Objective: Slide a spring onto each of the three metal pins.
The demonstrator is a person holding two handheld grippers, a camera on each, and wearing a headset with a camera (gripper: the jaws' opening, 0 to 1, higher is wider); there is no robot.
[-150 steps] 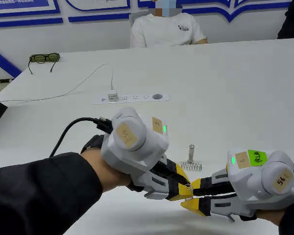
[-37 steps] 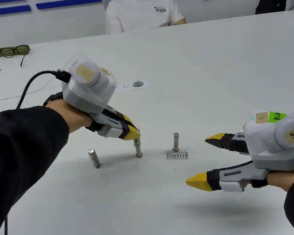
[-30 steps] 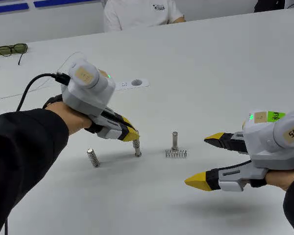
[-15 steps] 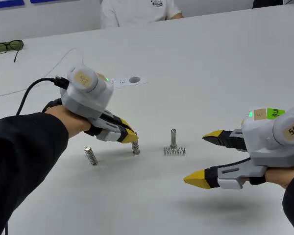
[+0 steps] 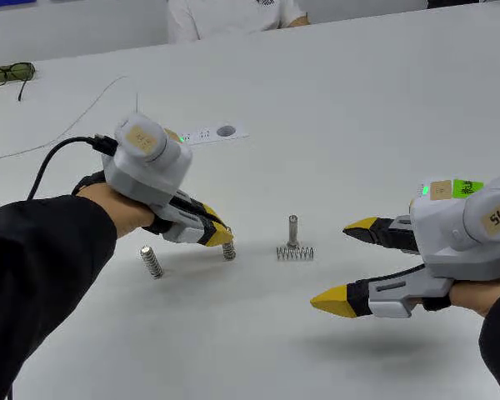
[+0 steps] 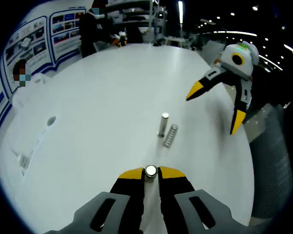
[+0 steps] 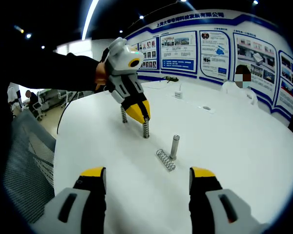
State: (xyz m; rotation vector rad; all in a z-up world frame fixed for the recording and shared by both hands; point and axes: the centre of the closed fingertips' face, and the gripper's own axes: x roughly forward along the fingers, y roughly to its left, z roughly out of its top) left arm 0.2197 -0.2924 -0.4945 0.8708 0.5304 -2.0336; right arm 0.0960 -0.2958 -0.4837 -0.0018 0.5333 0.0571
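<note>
Seating spring two, by my reading: left gripper (image 5: 222, 237) pinches the middle pin (image 5: 229, 251), just left of the bare pin (image 5: 292, 231). Far pin (image 5: 152, 261) beyond it is sprung. One to go: loose spring (image 5: 295, 252) lies at the bare pin's foot. Right gripper (image 5: 333, 264) is spread, right of it.

my left gripper (image 5: 222, 237) and right gripper (image 5: 333, 264): white bodies, black jaws, yellow tips. right one's got a green sticker (image 5: 467, 187). table (image 5: 358, 108) plain white, pin (image 6: 151, 171) and spring (image 5: 295, 253) shiny silver, my sleeve (image 5: 42, 275) black.
</note>
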